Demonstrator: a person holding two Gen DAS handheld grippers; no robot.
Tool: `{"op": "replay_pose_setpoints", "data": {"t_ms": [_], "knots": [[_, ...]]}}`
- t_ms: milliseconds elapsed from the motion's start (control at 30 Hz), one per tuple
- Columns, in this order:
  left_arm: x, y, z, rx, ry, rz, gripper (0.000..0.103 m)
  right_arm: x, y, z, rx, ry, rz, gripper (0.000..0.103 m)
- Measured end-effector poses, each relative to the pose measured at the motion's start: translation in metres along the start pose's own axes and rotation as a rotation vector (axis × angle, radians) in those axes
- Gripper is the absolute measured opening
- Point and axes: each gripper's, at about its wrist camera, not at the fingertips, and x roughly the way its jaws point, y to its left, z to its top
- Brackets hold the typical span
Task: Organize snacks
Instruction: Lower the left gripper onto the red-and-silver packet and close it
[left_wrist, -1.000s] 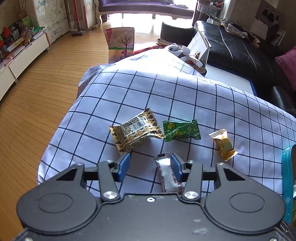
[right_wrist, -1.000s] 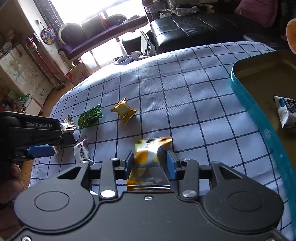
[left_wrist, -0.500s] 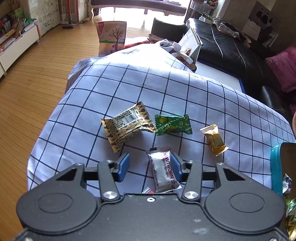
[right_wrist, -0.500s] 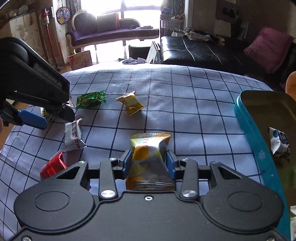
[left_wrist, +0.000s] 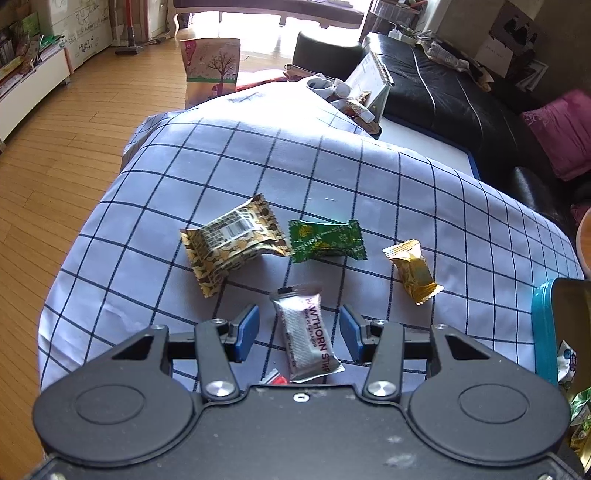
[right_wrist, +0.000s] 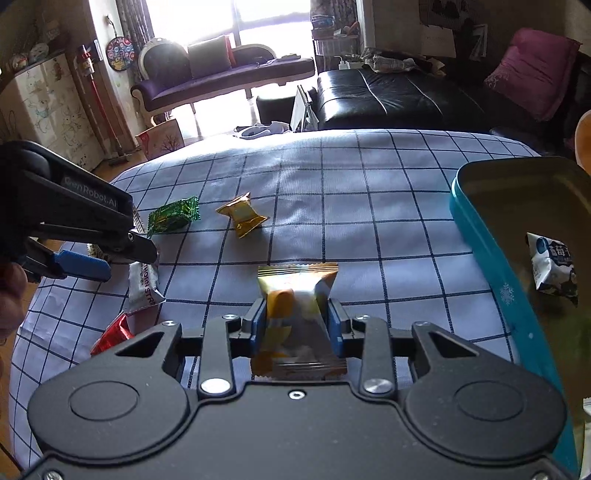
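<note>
A: While the right hand-held gripper (right_wrist: 295, 325) has just been closing, what sits between its pads?

B: An orange-and-white snack packet (right_wrist: 297, 295), clamped at both sides by the blue pads. Long axis runs along the fingers; crimped far end points away from the camera, over the checked cloth (right_wrist: 369, 206) on the bench.

A: And the left hand-held gripper (left_wrist: 299, 332)?

B: Jaws apart, not gripping. A silver hawthorn strip packet (left_wrist: 306, 332) lies on the cloth between the pads, touching neither. Long axis roughly along the fingers, far end tipped slightly left.

A: Others?

B: Brown patterned packet (left_wrist: 232, 240) and green packet (left_wrist: 327, 240) end to end, long axes crosswise. Gold packet (left_wrist: 412, 271) apart to their right, angled. Red wrapper (right_wrist: 112, 330) near the cloth's close edge. Teal tin (right_wrist: 480, 240) at right holds a white-and-blue packet (right_wrist: 552, 267).
</note>
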Motion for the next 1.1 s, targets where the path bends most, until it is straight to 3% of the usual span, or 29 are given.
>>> {"op": "replay_pose_setpoints", "data": {"t_ms": [300, 600, 733, 1100], "knots": [[-0.003, -0.004, -0.010, 0.027, 0.006, 0.019, 0.049, 0.001, -0.008, 0.003, 0.030, 0.001, 0.003, 0.043], [-0.016, -0.005, -0.038, -0.016, 0.062, 0.067, 0.049, -0.004, -0.022, 0.008, 0.068, -0.024, -0.008, 0.043], [-0.026, -0.007, -0.048, -0.034, 0.076, 0.050, 0.049, -0.004, -0.031, 0.011, 0.110, -0.027, -0.004, 0.043], [-0.020, -0.004, -0.053, -0.124, 0.113, 0.086, 0.049, -0.003, -0.034, 0.011, 0.129, -0.028, 0.001, 0.043]]}}
